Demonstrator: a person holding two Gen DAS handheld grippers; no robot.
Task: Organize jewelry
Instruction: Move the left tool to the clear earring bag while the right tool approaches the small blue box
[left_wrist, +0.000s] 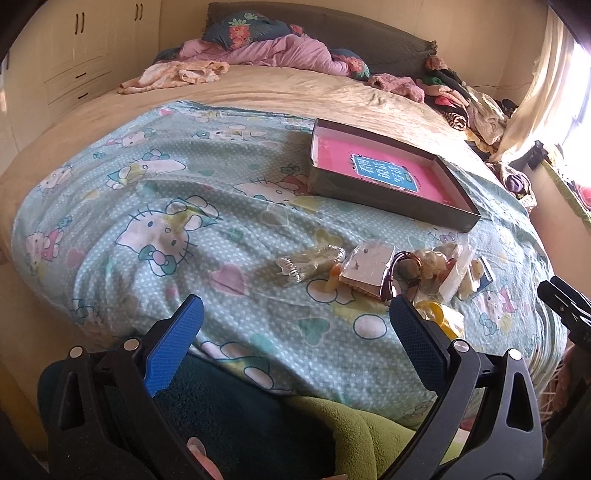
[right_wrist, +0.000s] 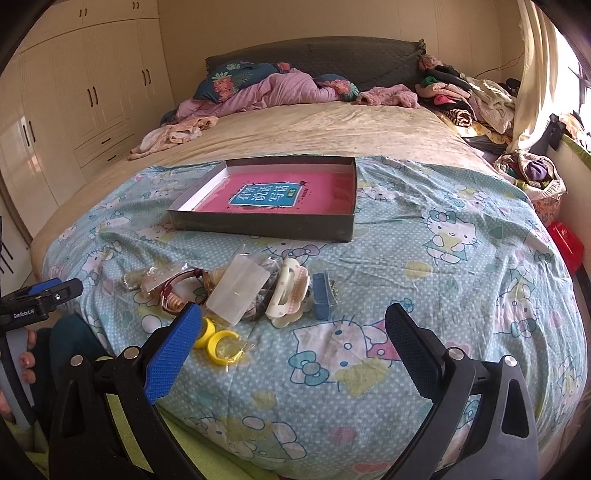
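**Jewelry pile loose on bed, box unfilled, both tools idle**

The jewelry pile (right_wrist: 236, 291) lies on the bed's cartoon-cat blanket (right_wrist: 443, 258), near the foot edge of the bed and just short of the shallow box (right_wrist: 258, 225). Within the pile: a clear plastic pouch (right_wrist: 238, 290) on top at the centre, a white hair clip (right_wrist: 286, 293) touching its right side, a small blue case (right_wrist: 321, 301) just beside the clip, a dark red bracelet (right_wrist: 177, 291) to the left, and two yellow rings (right_wrist: 218, 341) in clear wrap at the edge nearest the foot. In the left wrist view, a silvery comb-like piece (left_wrist: 310, 264) sits at the far-left end of the pile. Finer items are too tangled to identify.

The box stands farther up the bed, toward the headboard, with a pink printed sheet (right_wrist: 280, 197) flat inside it. No jewelry is seen in it.

The left hand-held gripper (left_wrist: 295, 325) hovers over the foot edge, fingers spread wide, nothing between them. The right hand-held gripper (right_wrist: 291, 332) hovers likewise, spread and empty, its left blue pad (right_wrist: 173, 350) overlapping the yellow rings in view.

Crumpled clothes (right_wrist: 258, 92) lie by the headboard.
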